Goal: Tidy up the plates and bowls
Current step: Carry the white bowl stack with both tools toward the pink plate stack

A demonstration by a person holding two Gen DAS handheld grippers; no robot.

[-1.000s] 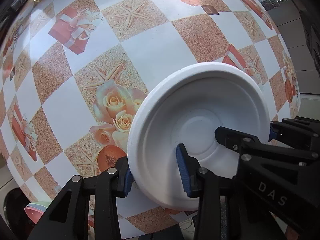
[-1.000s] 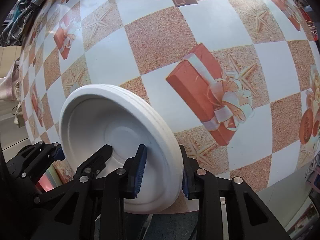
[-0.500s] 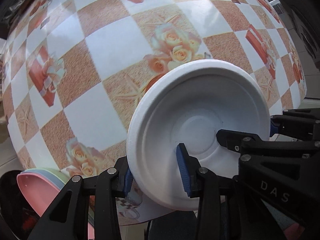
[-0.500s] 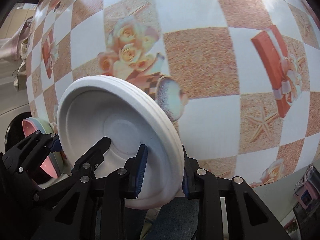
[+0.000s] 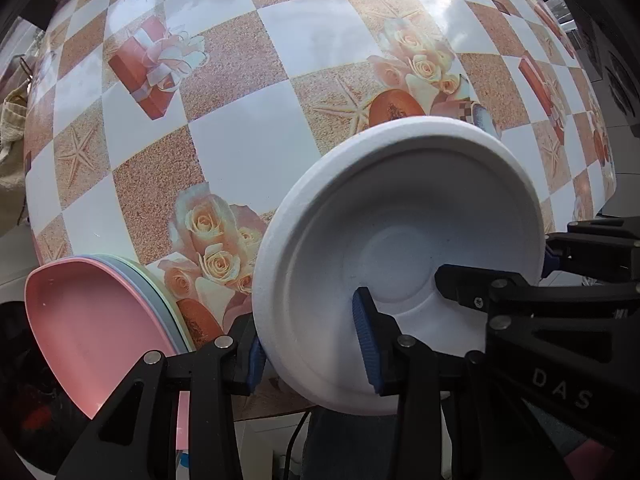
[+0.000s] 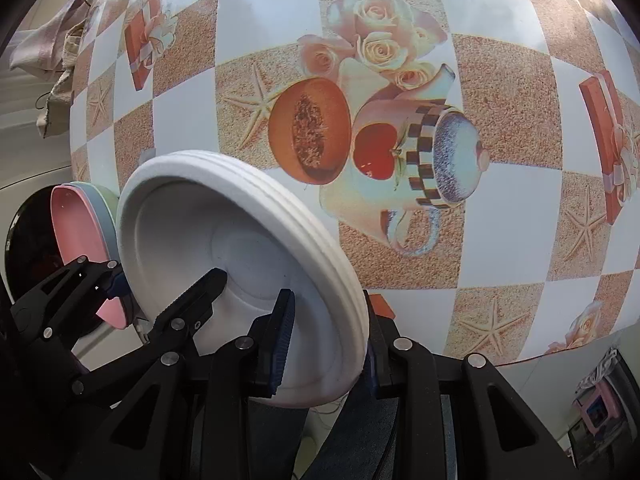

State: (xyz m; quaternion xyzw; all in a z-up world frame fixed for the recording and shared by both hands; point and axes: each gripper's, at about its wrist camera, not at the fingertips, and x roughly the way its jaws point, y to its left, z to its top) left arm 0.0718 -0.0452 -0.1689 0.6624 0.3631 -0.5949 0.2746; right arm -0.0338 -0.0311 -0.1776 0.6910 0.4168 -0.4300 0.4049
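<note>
A stack of pastel plates (image 5: 92,320), pink uppermost, sits at lower left over the edge of the glossy checked tablecloth (image 5: 248,148), just beside the grip; matte white foam bowls (image 5: 400,256), nested with ridged rims, fill the lower centre. The left gripper (image 5: 312,340) and right gripper (image 6: 324,344) each clamp blue ribbed pads on opposite rims of the bowls, holding them above the cloth.

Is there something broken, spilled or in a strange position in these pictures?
Nothing is broken or spilled. Only one thing is unusual: the stack of white foam plates is tilted in the air over the table, with the left gripper and the right gripper each clamping its rim. The coloured plates lie neatly stacked.
</note>
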